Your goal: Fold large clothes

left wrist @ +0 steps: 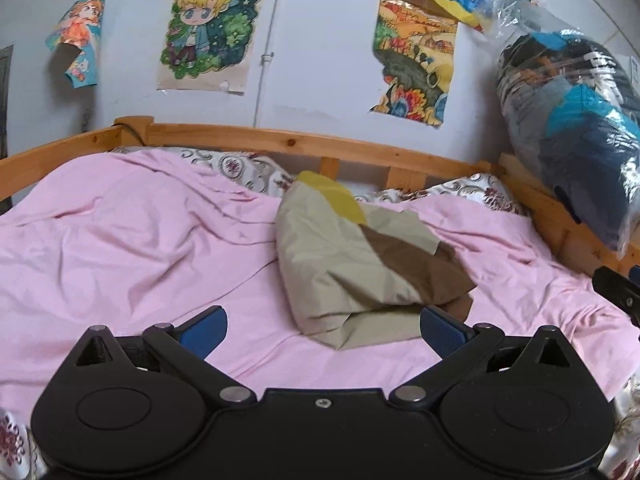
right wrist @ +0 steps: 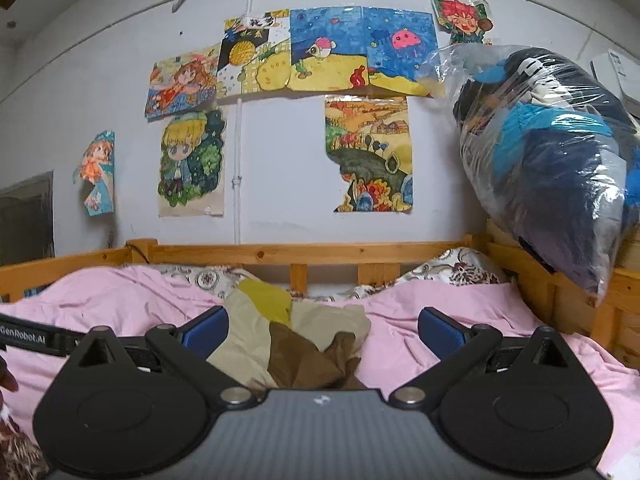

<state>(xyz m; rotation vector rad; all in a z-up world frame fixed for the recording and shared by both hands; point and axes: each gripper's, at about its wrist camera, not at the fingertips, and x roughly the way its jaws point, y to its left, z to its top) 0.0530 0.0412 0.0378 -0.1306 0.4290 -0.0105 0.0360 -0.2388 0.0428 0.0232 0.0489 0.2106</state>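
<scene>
A beige garment [left wrist: 344, 264] with brown and yellow panels lies folded into a compact bundle on the pink sheet [left wrist: 132, 240], right of the bed's middle. My left gripper [left wrist: 322, 330] hovers open just in front of the bundle's near edge, nothing between its blue pads [left wrist: 206, 330]. In the right wrist view the same garment [right wrist: 256, 340] lies between and beyond the fingers of my right gripper [right wrist: 322, 332], which is open and holds nothing. A black part of the right gripper [left wrist: 618, 290] shows at the right edge of the left wrist view.
A wooden bed rail [left wrist: 280, 142] runs along the far side and the right. A large clear plastic bag of dark clothes [right wrist: 552, 168] rests on the right rail. Patterned bedding [left wrist: 244, 168] shows by the wall. Drawings [right wrist: 192, 160] hang on the wall.
</scene>
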